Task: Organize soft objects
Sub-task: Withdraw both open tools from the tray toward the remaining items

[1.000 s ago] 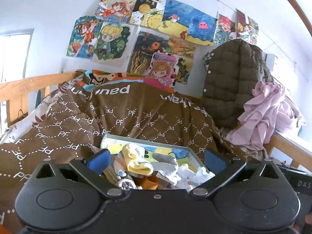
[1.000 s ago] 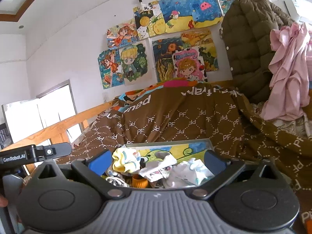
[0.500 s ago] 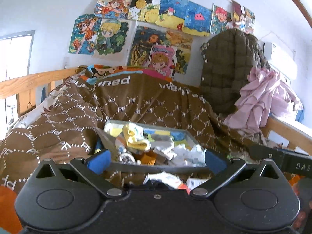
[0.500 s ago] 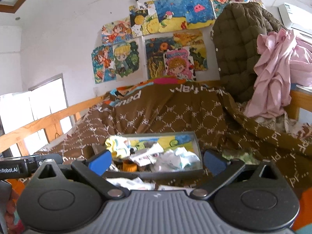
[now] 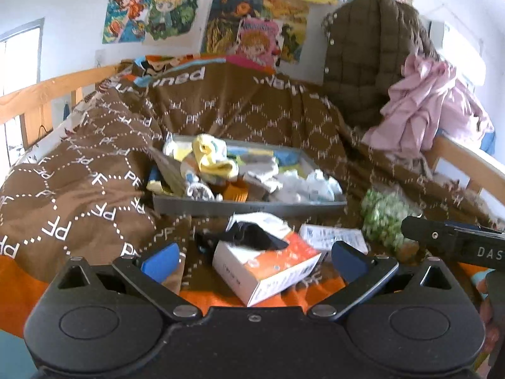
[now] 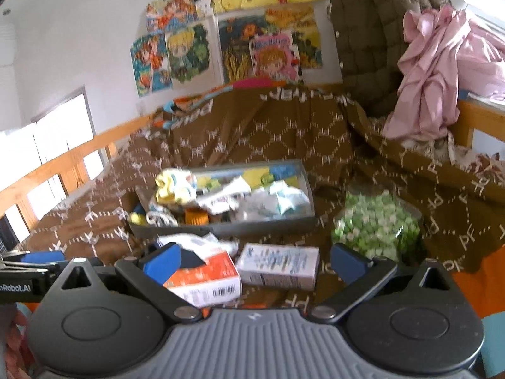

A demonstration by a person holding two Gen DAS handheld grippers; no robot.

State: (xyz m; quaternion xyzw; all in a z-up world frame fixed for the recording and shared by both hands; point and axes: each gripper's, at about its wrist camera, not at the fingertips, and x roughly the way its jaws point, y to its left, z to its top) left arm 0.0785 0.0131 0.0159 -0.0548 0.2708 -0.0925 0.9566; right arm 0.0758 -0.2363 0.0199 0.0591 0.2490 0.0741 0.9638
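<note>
A grey tray [image 5: 249, 208] [image 6: 221, 229] sits on the brown quilt, filled with small soft items: a yellow sock [image 5: 211, 158] [image 6: 172, 188], white cloths [image 5: 303, 186] [image 6: 277, 199] and an orange piece [image 5: 236, 191]. In front of it lie an orange-and-white box [image 5: 268, 268] [image 6: 205, 279] with a dark item on top [image 5: 252, 235], and a white box [image 6: 277, 265] [image 5: 331, 237]. My left gripper [image 5: 254, 259] is open and empty, above the orange box. My right gripper [image 6: 255, 260] is open and empty, above both boxes.
A green-and-white speckled bundle [image 6: 375, 224] [image 5: 382, 214] lies right of the tray. A brown quilted jacket [image 5: 372, 60] and pink clothes [image 6: 435, 72] hang at the back right. Wooden bed rails [image 5: 56, 91] run along both sides. Posters [image 5: 249, 31] cover the wall.
Both grippers have pulled back from the tray and tilted down, so the two boxes and the green bundle now show in front. Both stay open.
</note>
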